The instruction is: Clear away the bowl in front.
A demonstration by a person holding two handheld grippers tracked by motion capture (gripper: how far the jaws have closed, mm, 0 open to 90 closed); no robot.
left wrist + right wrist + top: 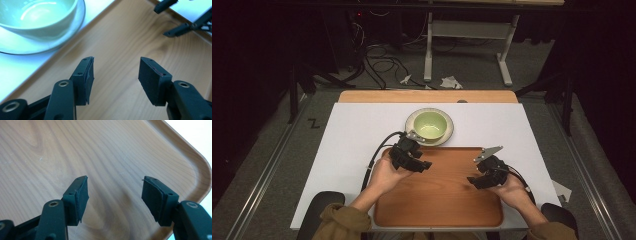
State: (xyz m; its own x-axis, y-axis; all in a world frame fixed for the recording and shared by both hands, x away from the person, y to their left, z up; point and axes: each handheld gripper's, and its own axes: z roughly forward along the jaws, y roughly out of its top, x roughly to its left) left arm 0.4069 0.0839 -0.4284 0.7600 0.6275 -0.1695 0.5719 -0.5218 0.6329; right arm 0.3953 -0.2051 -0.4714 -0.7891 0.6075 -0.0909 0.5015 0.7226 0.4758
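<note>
A wooden tray (439, 200) lies on the white table top (357, 135) near the front edge. Just beyond its far rim a pale green bowl (430, 125) sits on a grey plate (450, 131). My left gripper (426, 165) hovers over the tray's left part, open, with nothing between its jaws; its own view shows the gripper (115, 72) over the tray wood (120, 47) with the bowl (40, 17) at upper left. My right gripper (472, 181) hovers over the tray's right part, open and empty (115, 192), above the tray's rounded corner (200, 177).
Beyond the table stand a white desk frame (467, 35) and a tangle of cables (379, 62) on the grey floor. Scraps of paper (450, 81) lie there too. Dark chair arms (319, 205) flank the person at the bottom.
</note>
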